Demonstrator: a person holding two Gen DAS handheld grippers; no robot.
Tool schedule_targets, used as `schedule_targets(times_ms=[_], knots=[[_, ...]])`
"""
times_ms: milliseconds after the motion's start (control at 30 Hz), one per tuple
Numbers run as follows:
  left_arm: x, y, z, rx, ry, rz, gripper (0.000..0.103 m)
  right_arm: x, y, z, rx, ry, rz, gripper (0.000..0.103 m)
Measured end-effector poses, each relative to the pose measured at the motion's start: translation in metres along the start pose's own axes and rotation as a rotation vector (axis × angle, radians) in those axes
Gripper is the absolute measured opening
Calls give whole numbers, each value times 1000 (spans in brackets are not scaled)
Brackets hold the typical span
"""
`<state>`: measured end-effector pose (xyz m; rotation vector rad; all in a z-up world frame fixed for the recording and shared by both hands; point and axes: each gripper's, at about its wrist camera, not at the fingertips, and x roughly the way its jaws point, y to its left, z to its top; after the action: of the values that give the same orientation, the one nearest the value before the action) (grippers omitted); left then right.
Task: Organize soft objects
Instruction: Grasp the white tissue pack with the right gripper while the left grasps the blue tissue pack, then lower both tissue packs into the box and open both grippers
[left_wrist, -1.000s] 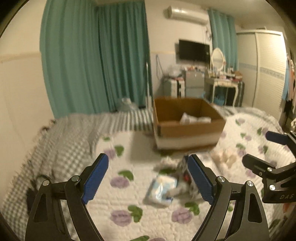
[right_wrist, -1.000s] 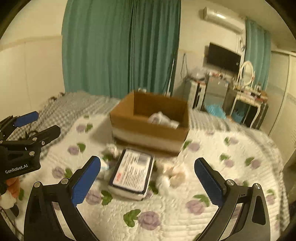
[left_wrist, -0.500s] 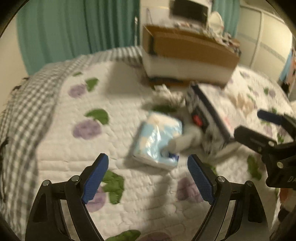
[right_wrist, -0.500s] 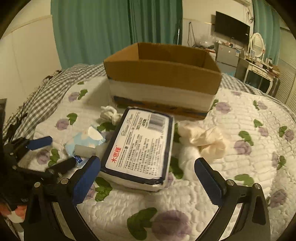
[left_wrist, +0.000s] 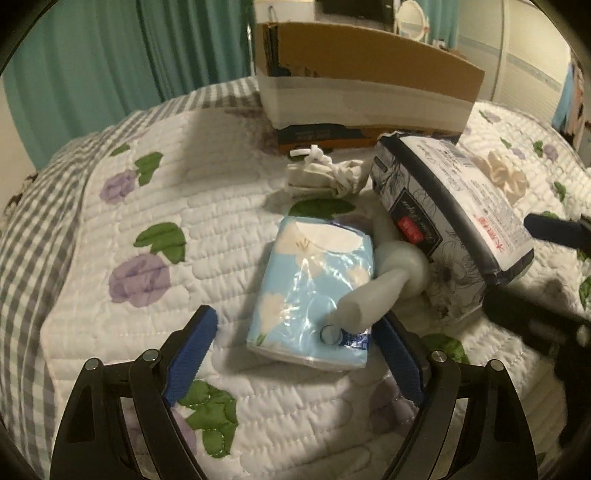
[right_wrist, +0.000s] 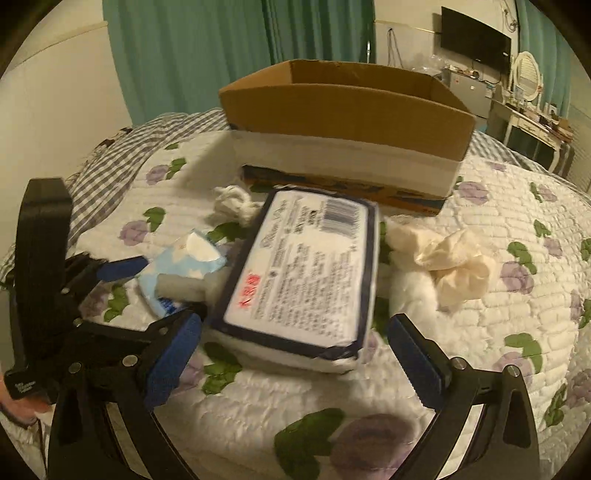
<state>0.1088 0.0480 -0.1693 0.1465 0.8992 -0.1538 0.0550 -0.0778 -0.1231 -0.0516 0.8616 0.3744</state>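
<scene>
Quilt (left_wrist: 229, 206) with purple flowers and green leaves covers the bed, and my soft things lie scattered on it in front of the cardboard box (right_wrist: 343, 122), which stands open-topped at the far side. My left tongs (left_wrist: 295, 350) are spread wide and grasp nothing; they hang low over the near end of the light-blue tissue pack (left_wrist: 314, 288), its lower edge sitting between my blue pads (left_wrist: 192, 354) without either pad touching it, as far as I can tell. A whitish plastic bottle (left_wrist: 384, 284) lies tilted across the pack's right corner, its round base against the big tissue package (left_wrist: 454, 221) with the dark border, which rests on the bed just to the right. Beyond the blue pack, near the box, sits a knotted white cloth bundle (left_wrist: 325, 177), apart from the pack. My right tongs (right_wrist: 295, 354) are released too, jaws wide, empty, poised at the near end of the big tissue package (right_wrist: 306, 273), which lies between them; I cannot tell whether the pads touch it. From that side I see the blue pack (right_wrist: 184, 266) to the left with my other tongs beside it, and to the right a crumpled cream cloth (right_wrist: 458, 262) lying on a fluffy white piece (right_wrist: 410, 295), both just beside the package.
</scene>
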Motion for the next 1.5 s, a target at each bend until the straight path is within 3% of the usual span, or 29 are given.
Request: schedule_targets(times_ms=[133, 200, 367, 533, 733, 1000, 1233, 1500], knots=[[-3, 1, 2, 3, -11, -18, 55, 8, 7, -4, -17, 23, -4, 95], [-5, 1, 2, 0, -19, -25, 55, 10, 6, -4, -10, 26, -24, 84], [-17, 4, -2, -15, -34, -39, 54, -2, 4, -5, -1, -7, -35, 75], [-39, 8, -10, -52, -46, -5, 54, -15, 10, -11, -16, -33, -42, 73], [-82, 7, -11, -66, -128, 16, 53, -44, 20, -18, -45, -82, -63, 71], [-136, 1, -7, -83, -207, -13, 53, -103, 22, 0, -42, -193, -31, 70], [-176, -13, 30, -38, -318, 14, 53, -156, 18, 41, -87, -322, -20, 70], [-170, -18, 100, -11, -389, 37, 53, -167, 1, 104, -165, -414, -77, 70]])
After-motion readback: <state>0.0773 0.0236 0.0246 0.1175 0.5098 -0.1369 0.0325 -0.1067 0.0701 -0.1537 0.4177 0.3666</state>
